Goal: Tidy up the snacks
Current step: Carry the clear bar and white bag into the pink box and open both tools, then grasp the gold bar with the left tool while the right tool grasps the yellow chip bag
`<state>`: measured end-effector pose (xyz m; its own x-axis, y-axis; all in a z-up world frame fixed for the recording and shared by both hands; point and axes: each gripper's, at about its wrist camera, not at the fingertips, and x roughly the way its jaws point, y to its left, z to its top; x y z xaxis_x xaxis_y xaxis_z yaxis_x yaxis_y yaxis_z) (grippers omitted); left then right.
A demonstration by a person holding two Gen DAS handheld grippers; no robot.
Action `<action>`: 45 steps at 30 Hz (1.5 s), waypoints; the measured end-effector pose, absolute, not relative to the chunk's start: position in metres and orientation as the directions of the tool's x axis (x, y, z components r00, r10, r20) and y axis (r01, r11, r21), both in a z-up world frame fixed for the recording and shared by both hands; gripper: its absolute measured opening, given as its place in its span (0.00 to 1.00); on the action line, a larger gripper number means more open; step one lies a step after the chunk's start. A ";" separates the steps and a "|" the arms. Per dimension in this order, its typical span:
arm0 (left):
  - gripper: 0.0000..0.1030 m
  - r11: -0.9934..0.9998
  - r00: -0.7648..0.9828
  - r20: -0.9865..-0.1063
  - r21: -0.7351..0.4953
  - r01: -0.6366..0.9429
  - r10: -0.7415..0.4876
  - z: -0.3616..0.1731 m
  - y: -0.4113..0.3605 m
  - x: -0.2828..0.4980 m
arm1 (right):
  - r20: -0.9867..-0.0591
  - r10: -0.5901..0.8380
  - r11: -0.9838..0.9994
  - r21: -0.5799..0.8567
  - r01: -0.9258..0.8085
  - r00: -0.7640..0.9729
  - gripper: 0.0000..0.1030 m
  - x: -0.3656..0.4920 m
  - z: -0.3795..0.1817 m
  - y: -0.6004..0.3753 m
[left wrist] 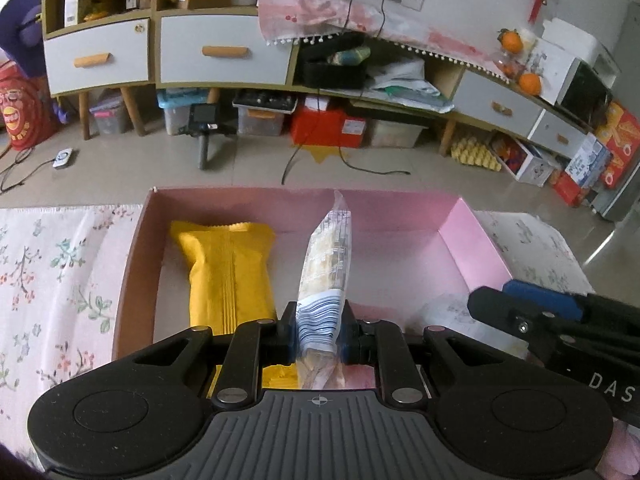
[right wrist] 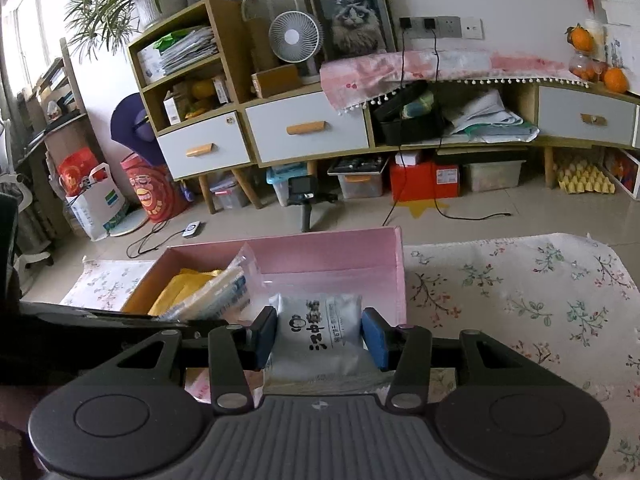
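Floral tablecloth (right wrist: 520, 300) covers the worktop; tiled floor and a long sideboard with grey drawers (right wrist: 306, 130) lie beyond, with a desk fan (right wrist: 295, 38) and a framed cat picture (right wrist: 352, 20) on top.

Pink cardboard box (left wrist: 472, 236): open-topped, sits on the cloth, centre of worktop.

Yellow snack packet (left wrist: 228, 268): lies flat on the box floor, left part, seam side up.

Clear snack packet with blue-striped label (left wrist: 324, 264): held upright on edge above the box interior, just right of the yellow packet; pale pieces visible through the film.

Left claw (left wrist: 318, 338): fingers pressed together on the lower end of the clear packet, gripping it.

White snack packet with black lettering (right wrist: 320, 332): rests at the near right part of the box, between the blue pads (right wrist: 374, 338) of the right claw.

Right claw (right wrist: 320, 338): fingers spread to either side of the white packet; whether the pads touch it cannot be told.

Right claw also enters the left wrist view at the lower right edge.
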<state>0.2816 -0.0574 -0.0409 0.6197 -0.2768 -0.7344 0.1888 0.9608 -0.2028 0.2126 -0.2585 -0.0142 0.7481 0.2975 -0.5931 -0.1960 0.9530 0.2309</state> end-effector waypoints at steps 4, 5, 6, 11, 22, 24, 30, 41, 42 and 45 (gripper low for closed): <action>0.17 0.961 0.621 -0.735 -0.187 0.203 -0.274 -0.042 -0.060 0.286 | -0.590 0.303 0.949 0.255 -0.183 0.748 0.16 0.218 -0.017 -0.263; 0.19 0.962 0.628 -0.730 -0.180 0.205 -0.271 -0.042 -0.060 0.285 | -0.591 0.305 0.949 0.258 -0.184 0.747 0.17 0.218 -0.017 -0.263; 0.22 0.962 0.632 -0.726 -0.177 0.208 -0.270 -0.041 -0.060 0.285 | -0.589 0.307 0.948 0.258 -0.186 0.747 0.18 0.218 -0.017 -0.263; 0.48 0.950 0.647 -0.695 -0.225 0.217 -0.313 -0.032 -0.052 0.278 | -0.580 0.309 0.947 0.261 -0.188 0.753 0.25 0.216 -0.012 -0.265; 0.56 0.946 0.639 -0.700 -0.185 0.268 -0.318 -0.009 -0.046 0.243 | -0.588 0.287 0.956 0.225 -0.187 0.756 0.37 0.197 0.010 -0.263; 0.58 0.945 0.640 -0.700 -0.176 0.274 -0.316 -0.005 -0.042 0.235 | -0.589 0.281 0.958 0.222 -0.182 0.758 0.39 0.191 0.016 -0.263; 0.69 0.947 0.649 -0.694 -0.166 0.277 -0.311 0.009 -0.032 0.210 | -0.594 0.268 0.962 0.200 -0.184 0.758 0.52 0.172 0.032 -0.260; 0.86 0.960 0.663 -0.706 -0.093 0.264 -0.251 0.024 -0.015 0.159 | -0.619 0.269 0.963 0.151 -0.224 0.738 0.66 0.127 0.048 -0.248; 0.88 0.960 0.663 -0.706 -0.092 0.263 -0.249 0.025 -0.013 0.154 | -0.621 0.269 0.963 0.149 -0.227 0.736 0.67 0.123 0.049 -0.247; 0.90 0.963 0.656 -0.720 -0.065 0.260 -0.226 0.025 -0.011 0.140 | -0.622 0.275 0.961 0.147 -0.236 0.733 0.69 0.111 0.052 -0.243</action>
<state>0.1404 -0.0115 0.0254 0.6565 -0.2258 -0.7198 0.2603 0.9633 -0.0648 0.1112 -0.2427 0.0521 0.7330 0.2754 -0.6220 -0.2359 0.9605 0.1473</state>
